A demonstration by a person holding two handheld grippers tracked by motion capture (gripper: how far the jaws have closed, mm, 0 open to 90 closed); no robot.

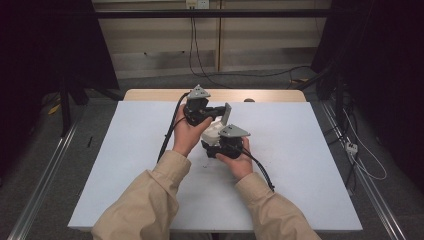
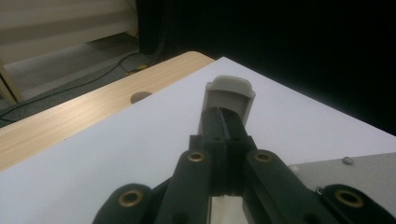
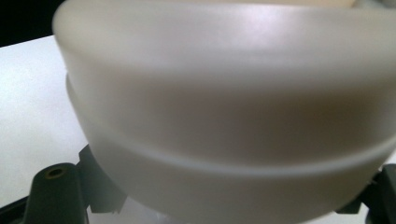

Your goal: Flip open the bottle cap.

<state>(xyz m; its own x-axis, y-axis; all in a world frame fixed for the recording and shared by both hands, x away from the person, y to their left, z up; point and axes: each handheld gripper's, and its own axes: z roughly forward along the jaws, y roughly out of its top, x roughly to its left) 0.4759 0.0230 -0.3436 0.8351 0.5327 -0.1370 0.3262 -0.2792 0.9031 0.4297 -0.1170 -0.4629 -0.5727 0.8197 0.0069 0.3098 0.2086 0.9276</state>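
While both hands are meeting over mid-table (image 1: 125, 150) | left gripper (image 2: 223, 122) is pinching, jaws closed, the upright grey lid (image 2: 229, 95) of a white box (image 1: 214, 131) | right gripper (image 1: 225, 145) is clamping the box body (image 3: 224, 116), pressed right against its camera, jaws on either side | box is sitting between the two tools, lid raised.

Table (image 1: 150, 95): light wooden top with a round hole (image 1: 249, 100) at its far edge; white board (image 1: 125, 165) lies flat on it, covering all but the far strip
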